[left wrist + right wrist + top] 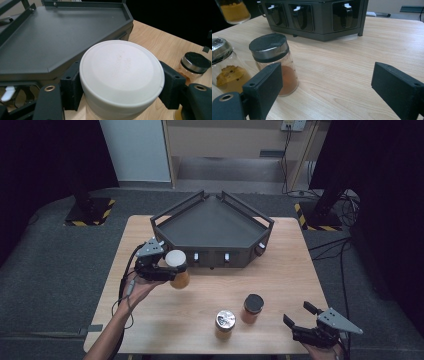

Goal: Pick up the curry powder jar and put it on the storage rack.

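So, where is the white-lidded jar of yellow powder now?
In the high view, the white-lidded jar sits in the left tool, beside the dark rack's front-left corner.

My left gripper [122,85] covers the sides of the white-lidded jar [122,75], and the frame's bottom edge cuts off its glass body (the raised lettering on the lid is too faint for me to read). In my right gripper view, the silver-lidded jar [223,67] runs off the left edge.

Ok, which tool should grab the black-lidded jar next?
Right, probably. The right tool is open and empty, close beside the black-lidded jar. The left tool is shut on the white-lidded jar by the tray.
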The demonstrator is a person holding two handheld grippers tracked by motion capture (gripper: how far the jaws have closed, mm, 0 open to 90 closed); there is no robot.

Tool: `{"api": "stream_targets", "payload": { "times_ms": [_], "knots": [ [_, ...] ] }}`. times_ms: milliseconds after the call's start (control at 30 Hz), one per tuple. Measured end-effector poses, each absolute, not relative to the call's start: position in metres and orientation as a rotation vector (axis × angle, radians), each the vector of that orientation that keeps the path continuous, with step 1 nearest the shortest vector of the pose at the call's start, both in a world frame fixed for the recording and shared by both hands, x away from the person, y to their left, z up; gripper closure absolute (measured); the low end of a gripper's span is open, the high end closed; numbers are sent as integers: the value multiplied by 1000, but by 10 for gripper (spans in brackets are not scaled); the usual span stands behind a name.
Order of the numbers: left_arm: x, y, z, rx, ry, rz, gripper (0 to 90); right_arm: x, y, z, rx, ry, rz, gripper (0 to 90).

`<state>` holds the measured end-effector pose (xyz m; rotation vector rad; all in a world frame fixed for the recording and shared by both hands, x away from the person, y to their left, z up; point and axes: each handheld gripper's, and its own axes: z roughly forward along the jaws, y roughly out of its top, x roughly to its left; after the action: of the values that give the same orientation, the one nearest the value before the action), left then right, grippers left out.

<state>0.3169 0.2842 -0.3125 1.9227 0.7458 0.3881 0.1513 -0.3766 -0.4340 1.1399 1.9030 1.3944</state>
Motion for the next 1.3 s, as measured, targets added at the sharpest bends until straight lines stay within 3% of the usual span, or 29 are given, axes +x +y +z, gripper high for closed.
{"api": "stream_targets", "payload": {
  "times_ms": [767, 1300],
  "knots": [
    [361, 273, -250, 1866, 833, 454, 322, 152, -378, -435, 1144, 1902, 1402, 104],
    [395, 261, -247, 1835, 952, 513, 322, 152, -379, -435, 1150, 1898, 1410, 104]
  ]
}}
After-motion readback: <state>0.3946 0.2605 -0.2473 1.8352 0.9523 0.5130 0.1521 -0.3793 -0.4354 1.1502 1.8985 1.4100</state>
